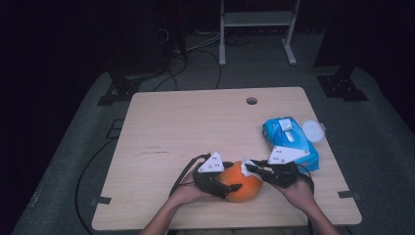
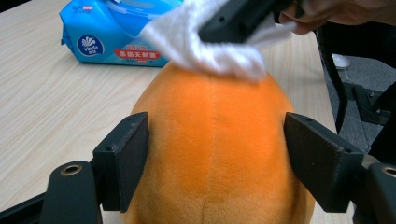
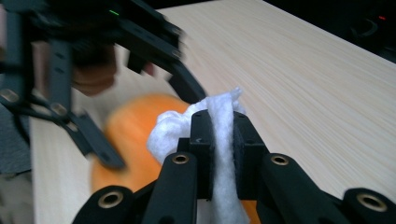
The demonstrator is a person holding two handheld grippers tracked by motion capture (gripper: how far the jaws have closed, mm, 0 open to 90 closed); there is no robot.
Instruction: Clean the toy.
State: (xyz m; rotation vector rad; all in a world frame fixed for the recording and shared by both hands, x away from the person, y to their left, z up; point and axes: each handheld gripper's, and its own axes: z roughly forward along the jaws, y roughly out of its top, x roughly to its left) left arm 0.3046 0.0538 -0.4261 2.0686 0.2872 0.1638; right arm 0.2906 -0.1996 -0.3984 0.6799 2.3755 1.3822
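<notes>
Item: orange plush ball (image 1: 241,183), soft and rounded, resting on the near edge of the bench (image 1: 186,122), between the person's two hands.

Wipe (image 3: 219,121): white, crumpled, pressed onto the upper far side of the ball, as the left gripper view shows.

Right tool (image 3: 219,135): jaws narrow, clamped on the wipe, a wad bulging out ahead of the tips.

Left tool (image 2: 215,158): jaws straddle the ball's flanks, half wide; the left pad lies at the plush, the right seems just off it. It steadies rather than squeezes.

Step in hand, as judged: wiping the ball's surface while the other tool braces it.

Next move calls for: dragging the wipe across the plush with light pressure, the left tool keeping the ball from rolling.

Surroundings: blue wipe pack (image 1: 291,142) at the bench's right, apart from the ball; white round lid (image 1: 313,130) just beside the pack.
</notes>
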